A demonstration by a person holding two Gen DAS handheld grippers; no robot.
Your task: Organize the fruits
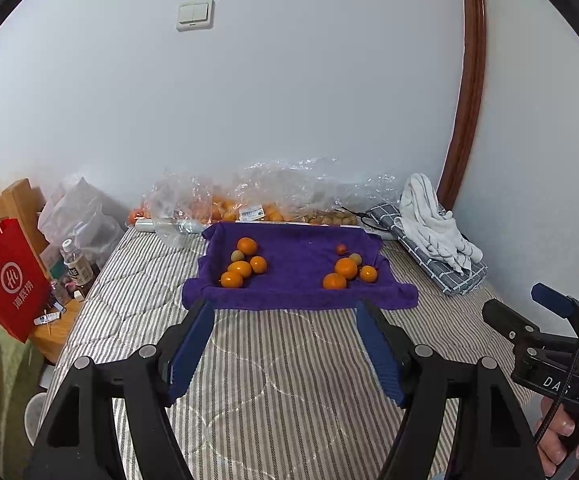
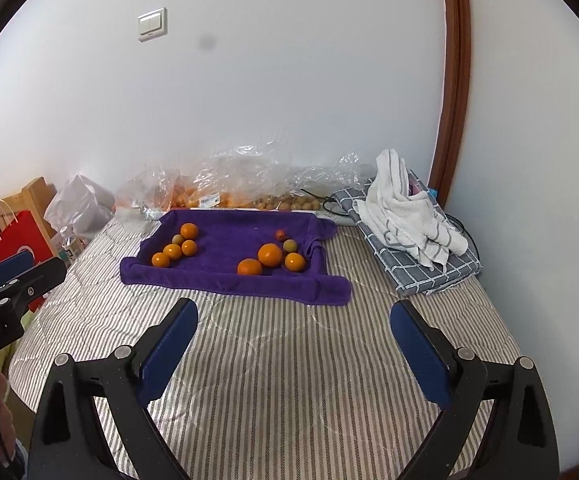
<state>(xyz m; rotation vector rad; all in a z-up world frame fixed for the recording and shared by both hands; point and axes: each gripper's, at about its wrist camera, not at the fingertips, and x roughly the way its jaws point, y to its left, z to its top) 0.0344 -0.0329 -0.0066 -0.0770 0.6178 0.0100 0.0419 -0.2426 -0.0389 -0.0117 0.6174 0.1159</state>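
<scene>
A purple towel (image 1: 293,280) (image 2: 225,268) lies on a striped mattress with its edges folded up. On its left side sit several oranges (image 1: 240,269) (image 2: 172,251) and a small green fruit (image 1: 237,256). On its right side sit three oranges (image 1: 346,268) (image 2: 270,255), a green fruit (image 1: 355,258) (image 2: 290,245) and a small red fruit (image 1: 342,249) (image 2: 280,235). My left gripper (image 1: 283,308) is open and empty, just short of the towel's near edge. My right gripper (image 2: 293,308) is open and empty, near the towel's front right corner.
Clear plastic bags (image 1: 225,196) (image 2: 225,184) with more oranges and brown fruits lie against the wall behind the towel. A white towel (image 1: 433,220) (image 2: 405,208) lies on a folded checked cloth (image 2: 429,268) at the right. A red paper bag (image 1: 7,276) and bottles (image 1: 75,264) stand at the left.
</scene>
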